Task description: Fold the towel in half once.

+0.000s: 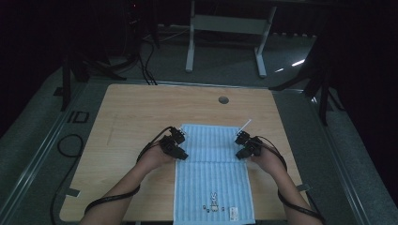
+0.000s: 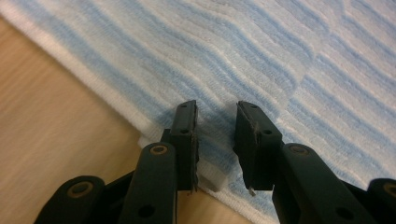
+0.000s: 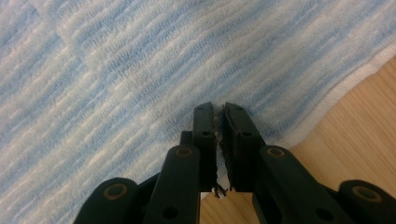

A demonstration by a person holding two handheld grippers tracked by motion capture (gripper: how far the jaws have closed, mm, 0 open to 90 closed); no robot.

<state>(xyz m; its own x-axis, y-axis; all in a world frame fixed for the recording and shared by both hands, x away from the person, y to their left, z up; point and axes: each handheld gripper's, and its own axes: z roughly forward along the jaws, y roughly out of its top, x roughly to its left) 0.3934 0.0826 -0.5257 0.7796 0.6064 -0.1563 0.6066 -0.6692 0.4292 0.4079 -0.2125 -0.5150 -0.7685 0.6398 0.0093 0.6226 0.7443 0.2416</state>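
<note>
- The blue-striped towel [image 1: 213, 171] lies flat on the wooden counter [image 1: 136, 112], running from the middle of the counter down to its 6 o'clock edge, with a small printed figure near that end.
- Its far part is folded over, so the cloth lies double there; the fold's edge crosses the towel at about mid-length.
- The left gripper [image 1: 184, 146] sits at the towel's 9 o'clock edge. In the left gripper view its fingers [image 2: 186, 135] stand a little apart, with the white hem [image 2: 212, 179] between them; the pads do not seem to be pressing it.
- The right gripper [image 1: 240, 146] sits at the 3 o'clock edge. In the right gripper view its fingers [image 3: 204, 140] are nearly together, pinching a thin bit of the hem.
- Handling, as I judge it: the towel is light, soft and limp. It will sag and drape when lifted, and it will not slip much on rubber pads.
- The best hold is on the side hems or the corners, both layers together and both sides level, so that the fold stays square.
</note>
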